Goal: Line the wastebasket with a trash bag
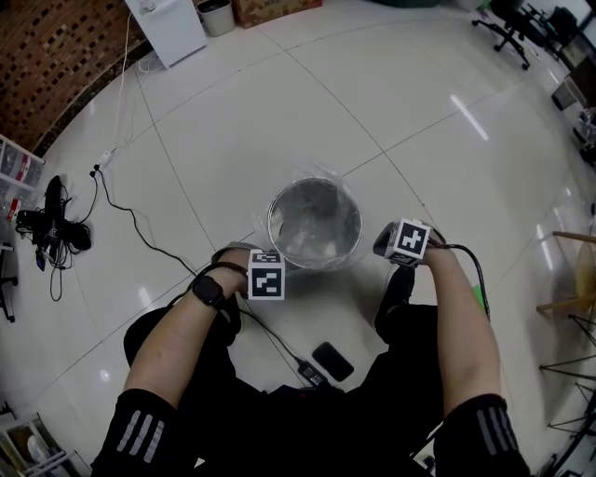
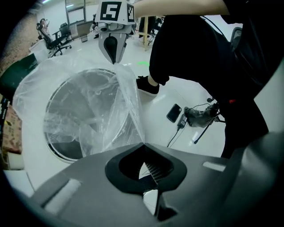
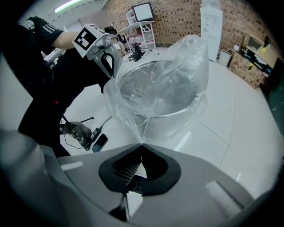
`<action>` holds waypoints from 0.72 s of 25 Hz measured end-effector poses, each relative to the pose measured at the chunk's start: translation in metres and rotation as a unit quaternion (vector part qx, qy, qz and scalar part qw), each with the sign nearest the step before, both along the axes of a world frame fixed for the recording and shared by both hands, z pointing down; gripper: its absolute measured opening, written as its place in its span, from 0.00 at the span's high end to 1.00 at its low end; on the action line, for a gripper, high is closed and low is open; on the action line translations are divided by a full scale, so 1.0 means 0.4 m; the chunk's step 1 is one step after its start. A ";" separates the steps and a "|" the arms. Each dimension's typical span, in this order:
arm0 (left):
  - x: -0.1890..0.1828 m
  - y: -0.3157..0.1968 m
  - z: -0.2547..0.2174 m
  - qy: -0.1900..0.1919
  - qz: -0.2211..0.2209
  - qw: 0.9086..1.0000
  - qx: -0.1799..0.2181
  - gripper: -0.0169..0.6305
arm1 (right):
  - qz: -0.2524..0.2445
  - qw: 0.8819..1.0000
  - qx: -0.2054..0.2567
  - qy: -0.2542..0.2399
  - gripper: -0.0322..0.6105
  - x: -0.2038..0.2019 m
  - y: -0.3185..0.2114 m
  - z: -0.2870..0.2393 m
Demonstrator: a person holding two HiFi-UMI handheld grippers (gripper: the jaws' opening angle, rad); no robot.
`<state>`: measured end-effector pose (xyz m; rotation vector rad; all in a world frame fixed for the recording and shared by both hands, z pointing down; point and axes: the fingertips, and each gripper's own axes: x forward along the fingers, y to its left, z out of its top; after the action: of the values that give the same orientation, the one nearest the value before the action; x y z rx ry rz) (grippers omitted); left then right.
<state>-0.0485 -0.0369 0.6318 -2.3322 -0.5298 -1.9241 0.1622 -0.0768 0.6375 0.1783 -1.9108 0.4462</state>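
A round metal wastebasket (image 1: 315, 224) stands on the white tiled floor in front of the person. A clear trash bag (image 1: 307, 182) sits in it, its loose film bulging above the rim. At the basket's near-left rim, my left gripper (image 1: 261, 253) is shut on the trash bag (image 2: 95, 111), whose film runs taut into the closed jaw tips (image 2: 143, 144). My right gripper (image 1: 382, 244) is at the near-right rim, shut on the trash bag (image 3: 164, 84) too, with a stretched fold at its tips (image 3: 142, 144). Each gripper view shows the other gripper (image 2: 113, 46) (image 3: 106, 57) across the basket.
A black phone (image 1: 332, 361) and a cabled charger (image 1: 310, 374) lie on the floor between the person's legs. One black shoe (image 1: 396, 300) rests near the basket. A white cabinet (image 1: 168, 28) stands far back, cables and gear (image 1: 51, 224) at left, wooden chair legs (image 1: 568, 307) at right.
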 end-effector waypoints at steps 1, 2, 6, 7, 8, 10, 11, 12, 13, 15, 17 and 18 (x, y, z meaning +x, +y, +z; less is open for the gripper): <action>-0.005 0.004 0.012 -0.004 -0.001 1.000 -0.002 0.98 | 0.003 1.000 -0.007 0.001 0.94 -0.002 0.004 0.017; -0.009 0.008 0.025 -0.007 -0.004 1.000 -0.003 0.98 | 0.008 1.000 -0.018 0.007 0.94 0.002 0.011 0.039; -0.008 0.010 0.078 -0.008 -0.021 1.000 0.000 0.98 | 0.013 0.999 -0.049 0.011 0.94 -0.008 0.030 0.098; -0.005 0.009 0.088 -0.007 -0.027 1.000 -0.002 0.98 | 0.012 0.998 -0.054 0.009 0.94 -0.014 0.032 0.104; -0.004 0.009 0.098 -0.007 -0.032 0.999 -0.005 0.98 | 0.010 0.998 -0.058 0.008 0.94 -0.020 0.031 0.109; -0.012 0.008 0.121 -0.017 -0.034 0.999 -0.008 0.98 | 0.005 0.998 -0.063 0.010 0.94 -0.029 0.031 0.122; -0.022 0.006 0.135 -0.026 -0.032 0.999 -0.006 0.98 | 0.003 0.998 -0.066 0.014 0.94 -0.030 0.034 0.135; -0.031 0.003 0.150 -0.035 -0.030 0.999 -0.002 0.98 | 0.001 0.997 -0.070 0.018 0.94 -0.028 0.038 0.150; -0.038 -0.001 0.163 -0.041 -0.030 0.999 0.000 0.98 | 0.002 0.997 -0.072 0.020 0.94 -0.026 0.039 0.164; -0.041 -0.011 0.174 -0.044 -0.038 0.998 0.004 0.98 | 0.012 0.997 -0.070 0.018 0.94 -0.025 0.034 0.175; -0.036 -0.027 0.171 -0.043 -0.043 0.998 0.014 0.98 | 0.020 0.998 -0.062 0.014 0.94 -0.027 0.022 0.176; -0.033 -0.035 0.169 -0.041 -0.044 0.998 0.019 0.98 | 0.023 0.998 -0.058 0.011 0.94 -0.028 0.015 0.173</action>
<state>-0.0616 -0.0511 0.6993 -2.2986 -0.3995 -2.0575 0.1510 -0.0709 0.7068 0.1507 -1.8561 0.5824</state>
